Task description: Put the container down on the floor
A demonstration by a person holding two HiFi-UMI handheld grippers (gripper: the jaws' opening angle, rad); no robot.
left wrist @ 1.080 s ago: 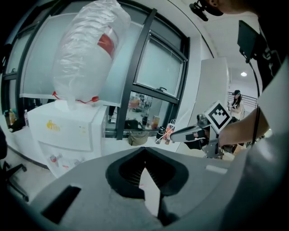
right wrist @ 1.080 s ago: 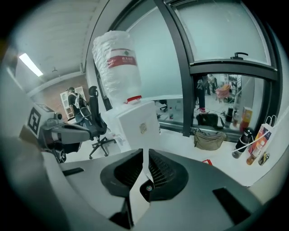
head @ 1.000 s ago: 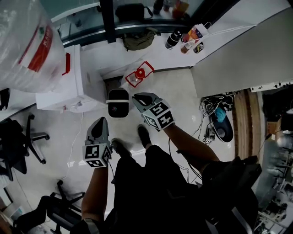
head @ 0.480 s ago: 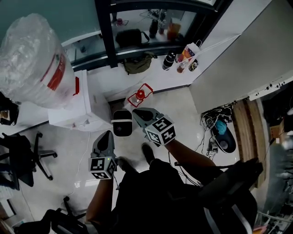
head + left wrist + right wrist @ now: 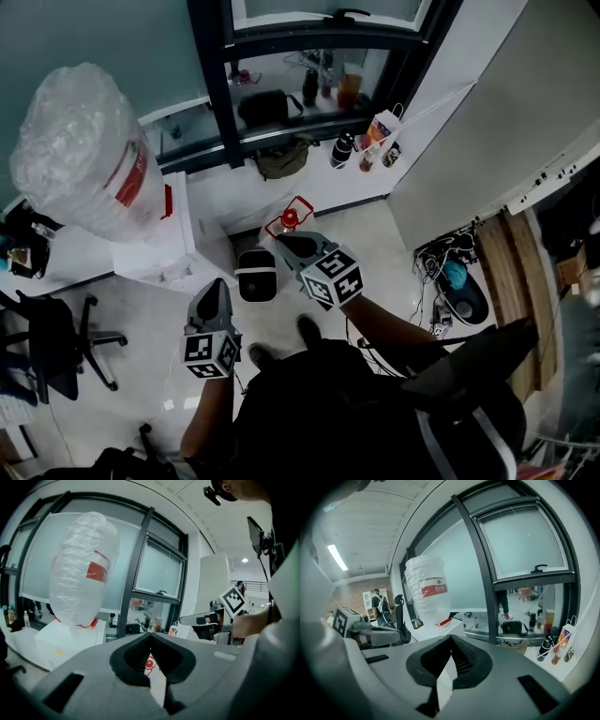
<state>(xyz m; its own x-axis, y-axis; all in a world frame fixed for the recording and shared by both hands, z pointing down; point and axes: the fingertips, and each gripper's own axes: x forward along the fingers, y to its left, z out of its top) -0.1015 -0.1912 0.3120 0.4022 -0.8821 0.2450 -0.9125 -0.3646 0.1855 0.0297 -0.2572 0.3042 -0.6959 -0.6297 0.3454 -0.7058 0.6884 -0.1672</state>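
The container (image 5: 288, 220), clear with a red lid and red frame, stands on the pale floor by the window wall. No gripper touches it. My right gripper (image 5: 281, 242) hangs in the air just short of it; its jaws have just been closing and now meet with nothing between them. My left gripper (image 5: 215, 286) is held lower left, beside my shoes, its jaws together and empty. In the left gripper view the container (image 5: 149, 663) shows as a red patch below the left gripper (image 5: 150, 637). The right gripper (image 5: 451, 639) looks level towards the window.
A white water dispenser (image 5: 155, 244) carries a big plastic-wrapped bottle (image 5: 84, 155) at the left. A black-and-white bin (image 5: 256, 275) stands next to it. Bags and bottles (image 5: 361, 145) line the window sill. An office chair (image 5: 47, 337) is at the left, cables (image 5: 450, 281) at the right.
Both grippers have risen away from the floor, and the head view has pulled up and back. The container stays where it stood on the floor.
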